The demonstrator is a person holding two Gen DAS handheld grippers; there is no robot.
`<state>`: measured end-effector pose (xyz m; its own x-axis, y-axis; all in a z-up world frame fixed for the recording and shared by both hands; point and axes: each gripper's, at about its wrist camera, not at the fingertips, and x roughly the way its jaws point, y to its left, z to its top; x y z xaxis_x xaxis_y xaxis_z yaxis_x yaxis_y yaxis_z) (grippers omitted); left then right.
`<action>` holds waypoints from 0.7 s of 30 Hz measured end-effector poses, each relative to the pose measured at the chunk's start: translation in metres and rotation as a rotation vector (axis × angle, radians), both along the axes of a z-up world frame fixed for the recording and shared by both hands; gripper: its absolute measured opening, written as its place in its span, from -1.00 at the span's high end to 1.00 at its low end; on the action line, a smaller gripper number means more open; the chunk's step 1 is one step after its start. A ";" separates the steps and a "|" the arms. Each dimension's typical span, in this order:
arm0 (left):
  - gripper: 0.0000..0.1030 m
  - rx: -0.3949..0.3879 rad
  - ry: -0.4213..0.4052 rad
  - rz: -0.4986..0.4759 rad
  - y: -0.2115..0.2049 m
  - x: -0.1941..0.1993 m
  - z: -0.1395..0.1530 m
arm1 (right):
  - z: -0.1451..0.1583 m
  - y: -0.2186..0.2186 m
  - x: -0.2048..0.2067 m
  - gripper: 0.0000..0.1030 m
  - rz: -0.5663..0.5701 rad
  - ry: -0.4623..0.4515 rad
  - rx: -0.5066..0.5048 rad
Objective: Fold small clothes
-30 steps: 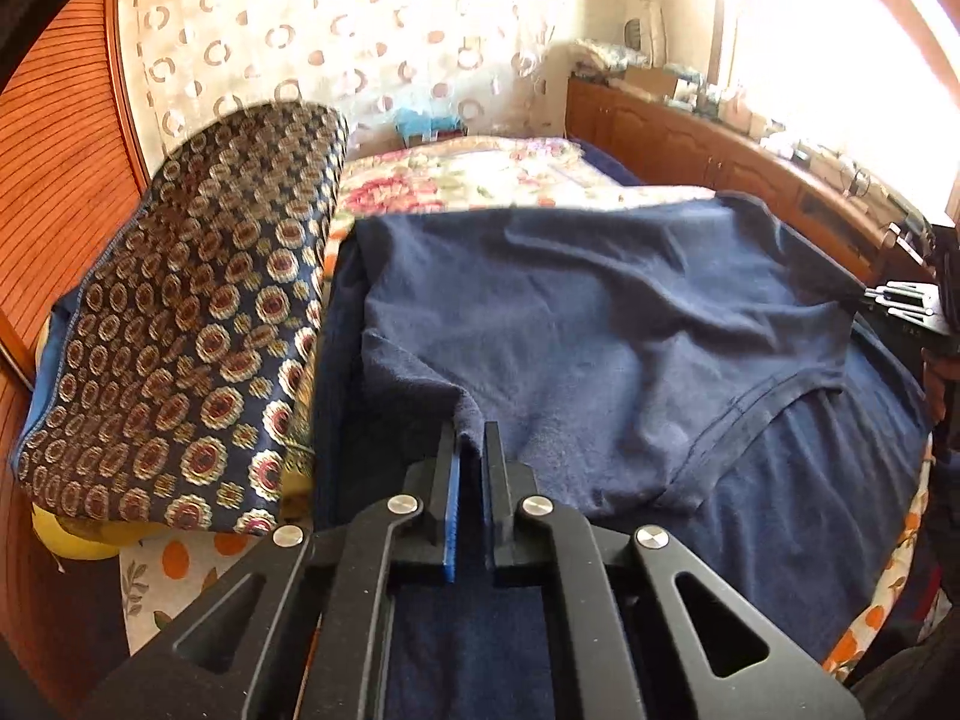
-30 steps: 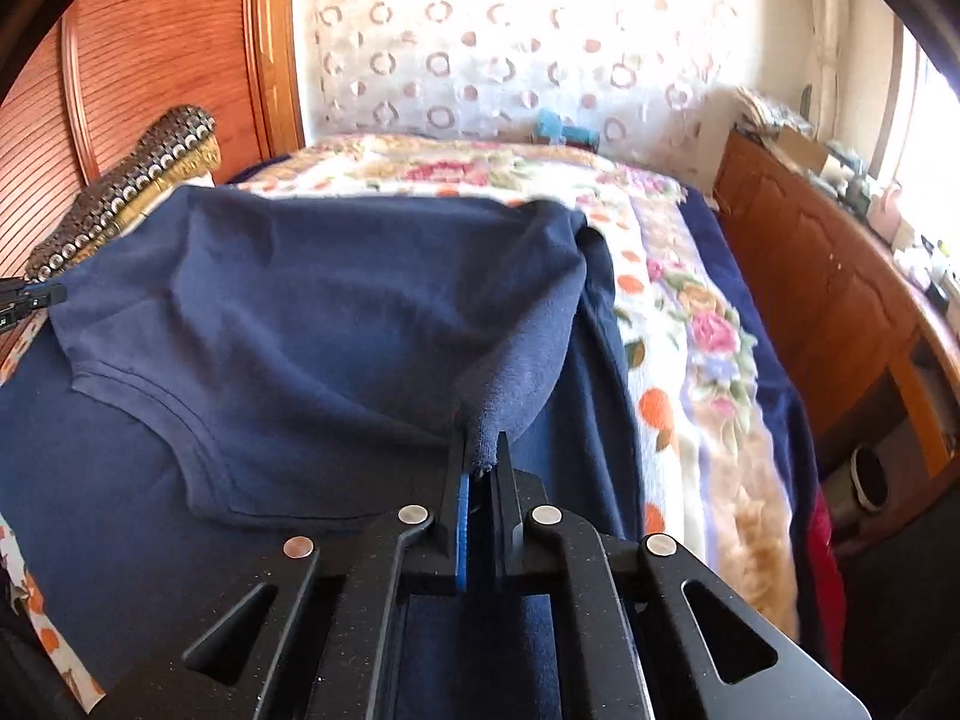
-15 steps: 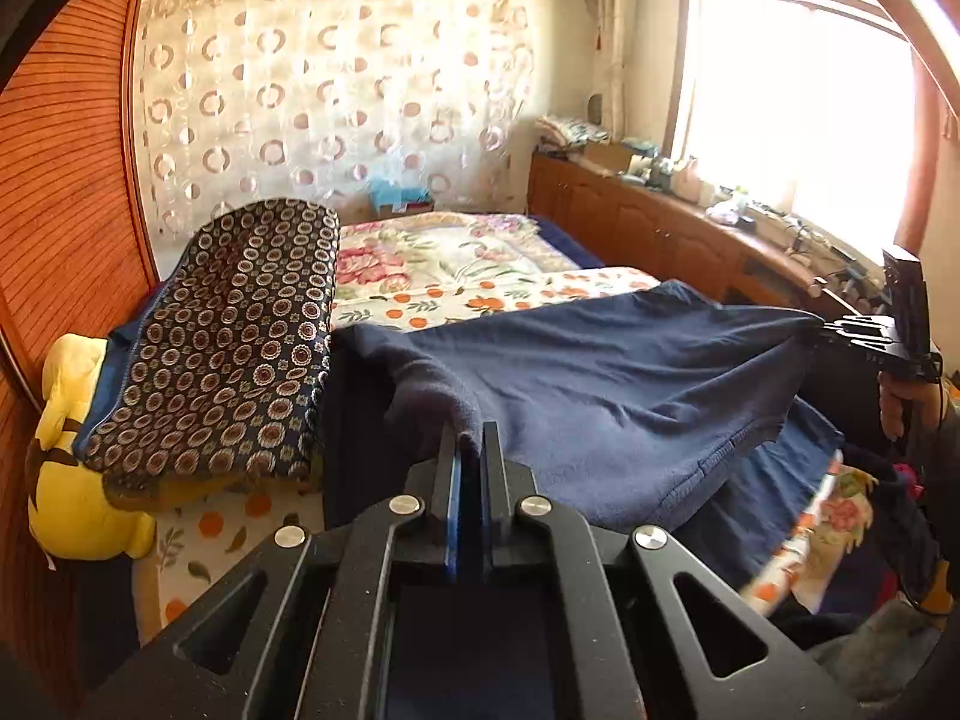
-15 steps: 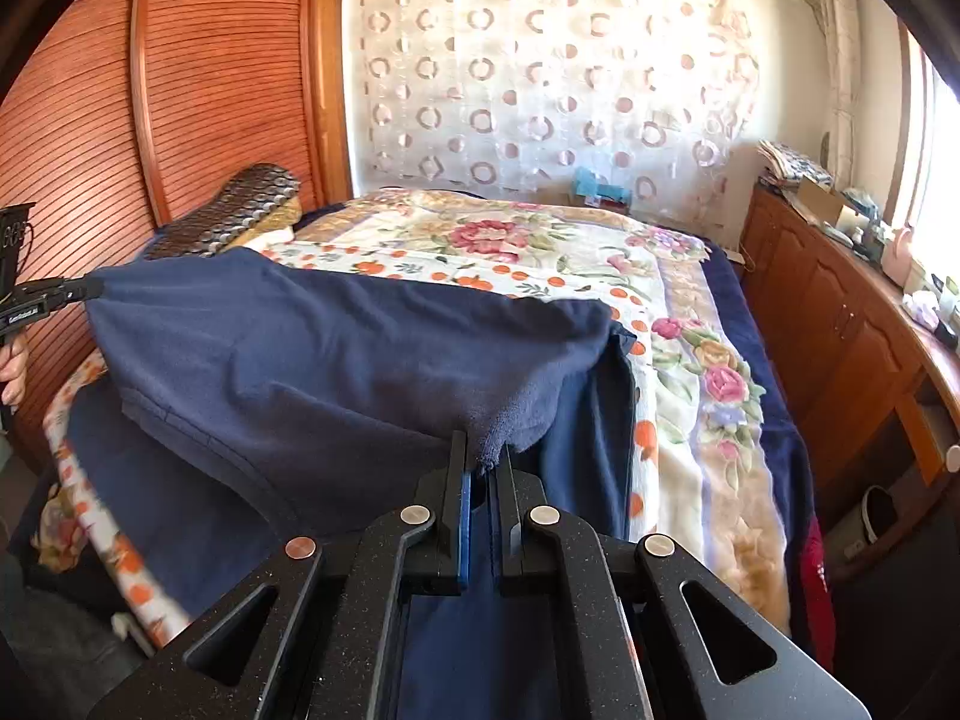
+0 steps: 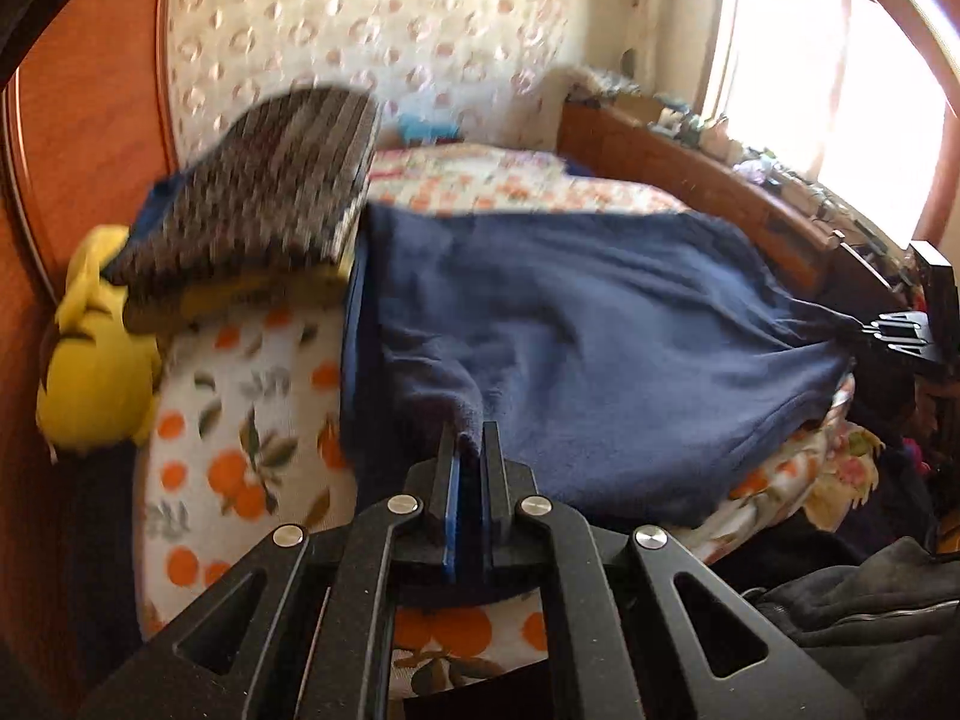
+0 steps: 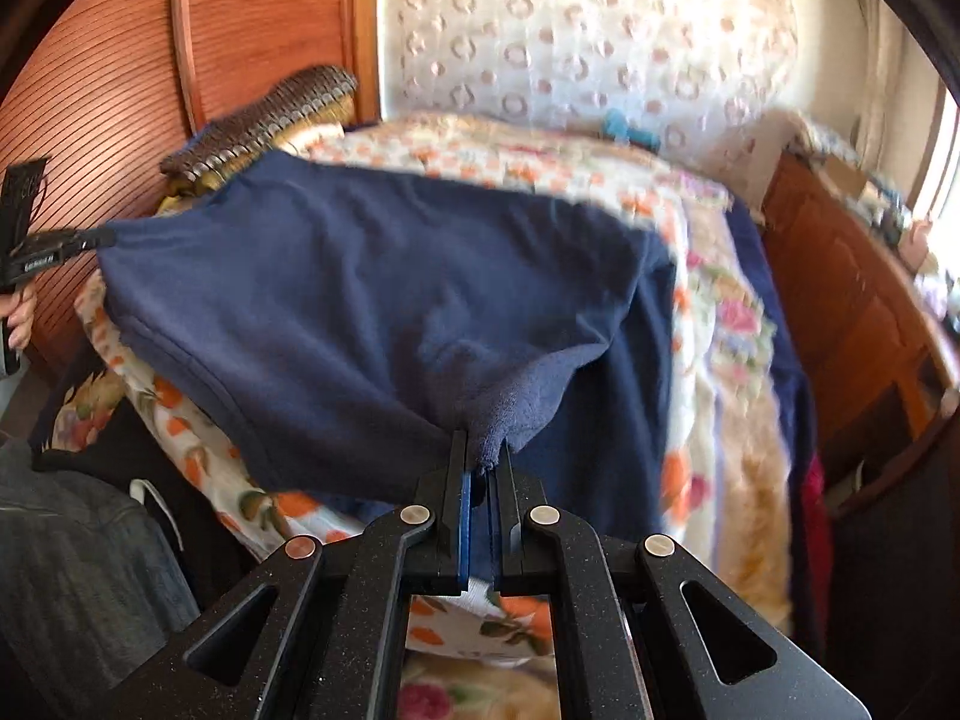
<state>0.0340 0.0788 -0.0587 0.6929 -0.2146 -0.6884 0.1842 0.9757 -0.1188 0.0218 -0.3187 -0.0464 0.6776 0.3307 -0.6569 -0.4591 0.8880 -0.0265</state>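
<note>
A navy blue garment is stretched between my two grippers above the bed. My left gripper is shut on one corner of it, near the bed's front left edge. My right gripper is shut on the other corner. The garment sags in the middle, and its far part still lies on the bed. The right gripper shows in the left wrist view at the far right; the left gripper shows in the right wrist view at the far left.
The bed has a floral orange-print cover. A patterned folded blanket and a yellow plush toy lie at the left. A wooden cabinet with clutter runs along the right. Dark clothes lie near the front.
Both grippers have lifted the garment's corners and pulled them back toward the front of the bed; the cloth that lay flat now hangs stretched between them.
</note>
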 end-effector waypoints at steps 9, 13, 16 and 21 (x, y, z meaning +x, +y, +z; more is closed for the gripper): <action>0.18 0.026 0.049 0.029 0.000 -0.001 -0.023 | -0.013 0.005 0.012 0.88 -0.038 0.031 0.004; -0.35 0.019 0.061 0.058 0.004 -0.004 -0.029 | -0.002 0.010 0.009 0.81 -0.036 -0.012 -0.003; -0.46 0.028 0.072 0.087 0.007 -0.005 -0.035 | 0.008 0.014 0.002 0.75 -0.052 -0.050 -0.010; -0.46 0.029 0.080 0.113 0.010 -0.006 -0.041 | 0.024 0.017 -0.007 0.15 -0.069 -0.112 -0.002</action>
